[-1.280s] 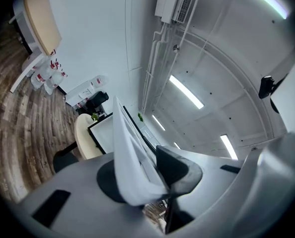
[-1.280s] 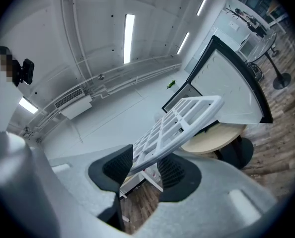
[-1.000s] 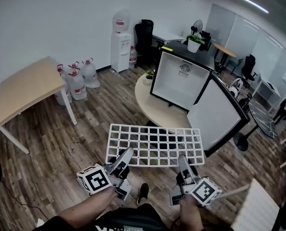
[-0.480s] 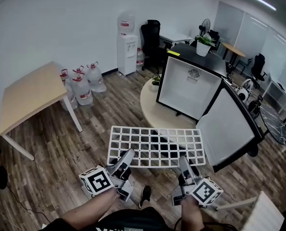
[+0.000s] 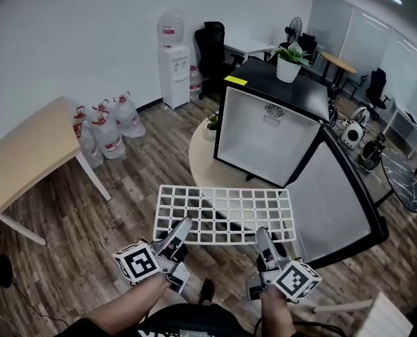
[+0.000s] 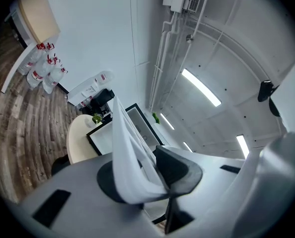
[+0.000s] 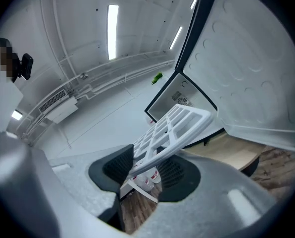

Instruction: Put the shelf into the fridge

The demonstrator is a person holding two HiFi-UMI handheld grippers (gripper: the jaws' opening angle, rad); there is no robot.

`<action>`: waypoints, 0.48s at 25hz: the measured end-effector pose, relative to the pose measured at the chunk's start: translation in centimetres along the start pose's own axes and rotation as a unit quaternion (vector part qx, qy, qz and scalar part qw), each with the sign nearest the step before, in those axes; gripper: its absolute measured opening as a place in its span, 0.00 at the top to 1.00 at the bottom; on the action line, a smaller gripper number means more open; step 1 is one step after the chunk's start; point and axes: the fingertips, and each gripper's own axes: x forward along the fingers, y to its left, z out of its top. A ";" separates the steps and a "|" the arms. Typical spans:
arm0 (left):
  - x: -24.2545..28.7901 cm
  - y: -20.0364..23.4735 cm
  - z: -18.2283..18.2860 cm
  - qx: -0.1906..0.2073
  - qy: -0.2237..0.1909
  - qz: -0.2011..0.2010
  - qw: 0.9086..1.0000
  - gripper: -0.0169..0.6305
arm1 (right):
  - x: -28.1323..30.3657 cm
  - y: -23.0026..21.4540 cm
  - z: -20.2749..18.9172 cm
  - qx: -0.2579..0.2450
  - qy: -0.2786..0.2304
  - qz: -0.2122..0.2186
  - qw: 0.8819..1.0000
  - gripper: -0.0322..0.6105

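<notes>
Left gripper [image 5: 180, 230] clamped on near edge of shelf [image 5: 226, 213], left end; right gripper [image 5: 263, 239] clamped on same edge, right end. Shelf juts ahead of both grippers, roughly level, off floor. Fridge [image 5: 265, 135] open, ahead and slightly right of your grippers; door [image 5: 335, 202] swung out just right of right gripper. Advice: steer right corner clear of door, square shelf to opening, match hand heights, slide in level.

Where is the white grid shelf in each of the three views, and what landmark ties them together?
Head view: shelf low centre, lying flat, its near edge in both pairs of jaws.
Left gripper view: shelf centre, seen edge-on between the jaws.
Right gripper view: shelf centre, slanting up to the right.
Shared landmark: the open fridge beyond it.
</notes>
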 end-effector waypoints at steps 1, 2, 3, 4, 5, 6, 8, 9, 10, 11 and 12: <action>1.0 0.2 0.1 0.001 0.003 -0.001 1.000 0.83 | 0.6 -0.6 0.5 0.004 -0.001 0.003 1.000 0.72; 2.0 0.3 0.2 0.003 0.006 -0.003 1.000 0.83 | 1.3 -1.0 1.0 0.011 -0.004 0.012 1.000 0.72; 3.0 0.5 0.2 0.004 0.009 -0.002 1.000 0.83 | 1.9 -1.3 1.5 0.016 -0.008 0.023 1.000 0.72; 3.8 0.8 0.2 0.003 0.013 0.004 1.000 0.83 | 2.4 -1.7 2.0 0.019 -0.012 0.029 0.999 0.72; 4.5 1.3 0.1 0.001 0.017 0.014 1.000 0.83 | 2.8 -2.3 2.4 0.021 -0.014 0.031 0.999 0.72; 5.2 1.6 0.0 0.002 0.021 0.021 1.000 0.83 | 3.2 -2.8 2.9 0.023 -0.015 0.031 0.999 0.72; 6.5 2.2 -0.2 -0.002 0.029 0.033 0.999 0.83 | 3.8 -3.9 3.6 0.027 -0.015 0.029 0.999 0.72; 7.1 2.7 -0.4 -0.008 0.033 0.044 0.998 0.83 | 4.0 -4.3 4.1 0.030 -0.016 0.030 0.999 0.72; 7.6 3.1 -0.5 -0.013 0.038 0.054 0.998 0.83 | 4.3 -4.7 4.5 0.032 -0.018 0.031 0.999 0.72; 8.3 3.3 -0.5 -0.016 0.041 0.058 0.997 0.83 | 4.7 -5.1 5.0 0.034 -0.020 0.034 0.999 0.72; 9.0 3.2 -0.5 -0.021 0.041 0.055 0.997 0.83 | 5.0 -5.5 5.4 0.035 -0.021 0.037 0.998 0.72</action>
